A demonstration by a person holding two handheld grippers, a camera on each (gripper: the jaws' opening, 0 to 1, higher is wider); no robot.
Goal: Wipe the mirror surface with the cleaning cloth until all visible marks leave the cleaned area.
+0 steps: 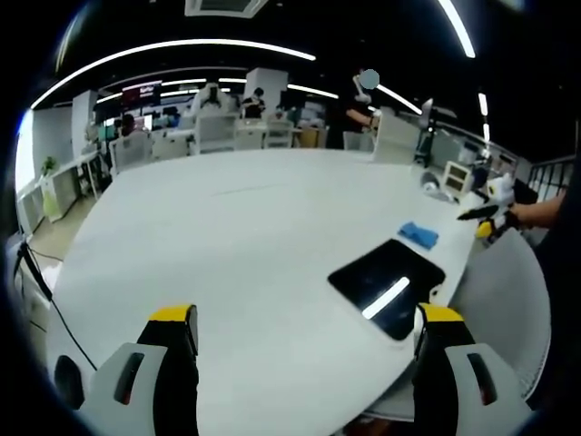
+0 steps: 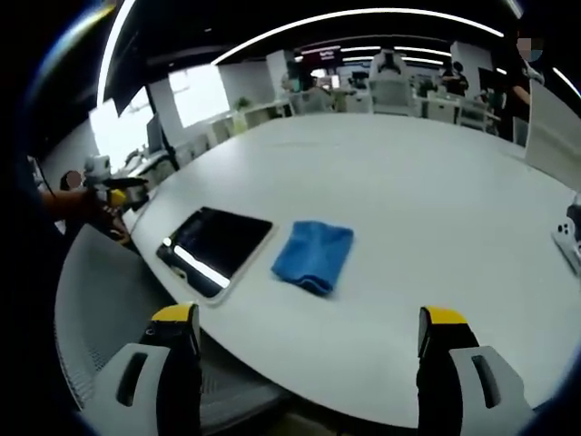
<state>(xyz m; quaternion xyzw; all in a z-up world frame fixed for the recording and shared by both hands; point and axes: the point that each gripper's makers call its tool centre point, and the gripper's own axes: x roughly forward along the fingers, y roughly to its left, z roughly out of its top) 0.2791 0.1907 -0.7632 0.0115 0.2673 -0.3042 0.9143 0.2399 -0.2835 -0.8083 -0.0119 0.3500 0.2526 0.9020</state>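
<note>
Glaring ceiling-light streak [image 2: 201,265] across mirror [image 2: 216,247]

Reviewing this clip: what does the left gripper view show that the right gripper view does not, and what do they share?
Left gripper view alone: a small white box-shaped device at the table's far edge, and a person standing beyond the table.

Right gripper view alone: a bright window behind the table, and part of a white object at the table's right edge.

Shared: the large white oval table, the dark rectangular mirror near its edge, the folded blue cleaning cloth beside it, and a grey mesh chair back. Each view's own hand-held gripper has its jaws apart.
</note>
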